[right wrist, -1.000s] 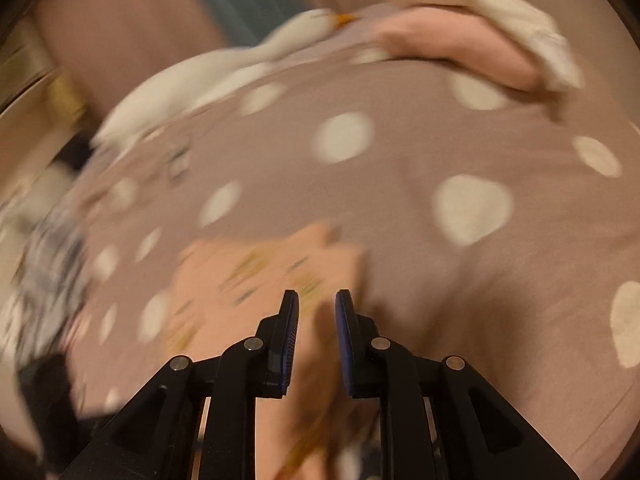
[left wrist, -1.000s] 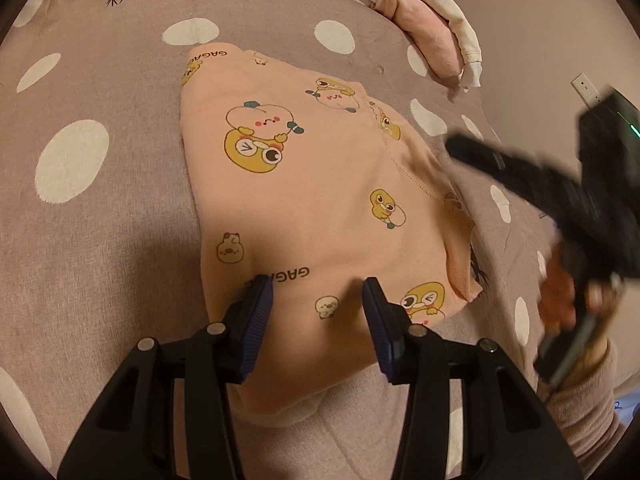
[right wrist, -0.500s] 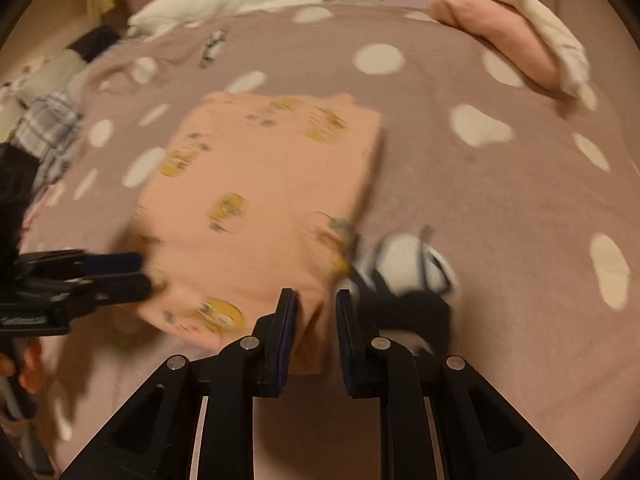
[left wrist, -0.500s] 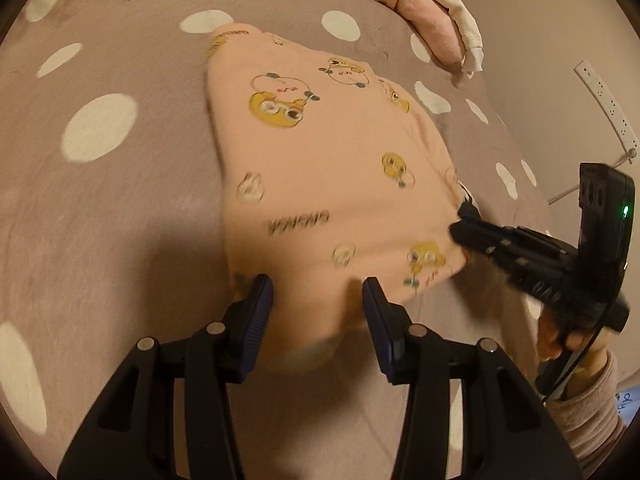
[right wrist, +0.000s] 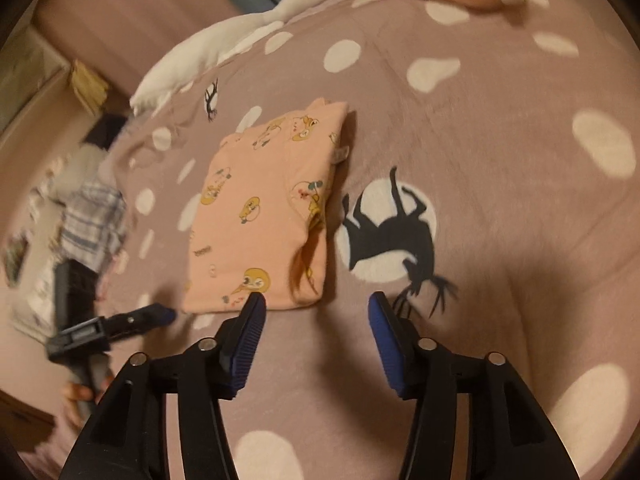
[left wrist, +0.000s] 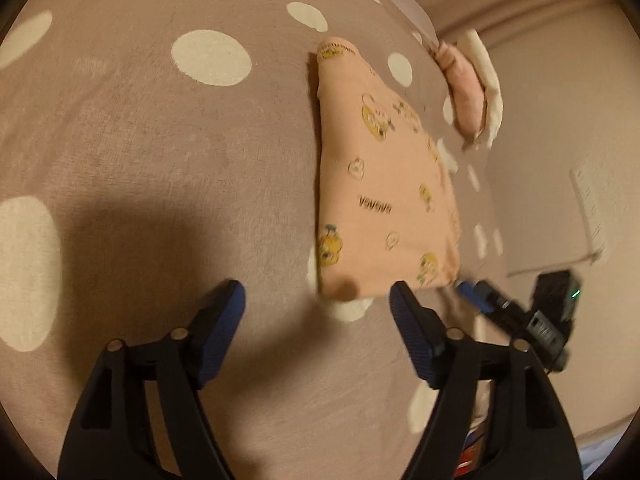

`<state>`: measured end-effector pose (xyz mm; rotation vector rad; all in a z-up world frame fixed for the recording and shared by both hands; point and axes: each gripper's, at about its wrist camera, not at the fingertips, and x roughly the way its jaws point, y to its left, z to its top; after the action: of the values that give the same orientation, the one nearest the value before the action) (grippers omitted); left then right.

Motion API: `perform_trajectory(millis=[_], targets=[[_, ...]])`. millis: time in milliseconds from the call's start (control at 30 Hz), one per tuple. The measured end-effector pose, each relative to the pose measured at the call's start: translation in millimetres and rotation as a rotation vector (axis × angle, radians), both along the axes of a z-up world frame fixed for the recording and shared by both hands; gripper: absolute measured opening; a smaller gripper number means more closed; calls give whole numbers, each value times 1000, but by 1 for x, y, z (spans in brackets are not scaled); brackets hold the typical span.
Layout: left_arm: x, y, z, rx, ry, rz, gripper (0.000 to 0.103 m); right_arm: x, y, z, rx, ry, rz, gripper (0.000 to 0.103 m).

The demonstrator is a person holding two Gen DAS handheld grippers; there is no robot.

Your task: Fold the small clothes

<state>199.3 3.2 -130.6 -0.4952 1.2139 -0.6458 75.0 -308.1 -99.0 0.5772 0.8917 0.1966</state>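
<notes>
A small peach garment (left wrist: pixel 384 184) printed with yellow chicks lies folded into a narrow rectangle on the brown polka-dot bed cover (left wrist: pixel 168 152); it also shows in the right wrist view (right wrist: pixel 268 216). My left gripper (left wrist: pixel 316 300) is open and empty, just short of the garment's near edge. My right gripper (right wrist: pixel 314 308) is open and empty, at the garment's near right corner. Each gripper shows in the other's view, the right one (left wrist: pixel 516 308) at the right and the left one (right wrist: pixel 116 324) at the left, low beside the garment.
A white goose plush (right wrist: pixel 240 36) lies at the far edge of the bed. A pink and cream pile (left wrist: pixel 476 88) sits beyond the garment. A black deer print (right wrist: pixel 392 232) marks the cover on the right. A plaid cloth (right wrist: pixel 92 224) lies off the left side.
Both grippers opened and let go of the garment, which now lies folded narrower on the bed. Both have drawn back from it.
</notes>
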Motion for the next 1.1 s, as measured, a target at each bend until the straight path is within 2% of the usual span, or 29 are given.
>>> perform_trajectory(millis=[133,300,400,733,1100], targets=[[12,-9,-1,-55,28,11,78,8,-4,-4,109,3,-6,55],[32,-19,-2,-130,53,14,78,30,-9,-10,169,6,-37,55],[42,-28,-3,-149,63,6,78,42,-10,-15,197,7,-51,55],[75,-57,-3,-138,44,-14,78,73,-2,-21,222,11,-23,55],[89,-67,-3,-121,21,-23,78,91,4,-23,208,1,18,55]])
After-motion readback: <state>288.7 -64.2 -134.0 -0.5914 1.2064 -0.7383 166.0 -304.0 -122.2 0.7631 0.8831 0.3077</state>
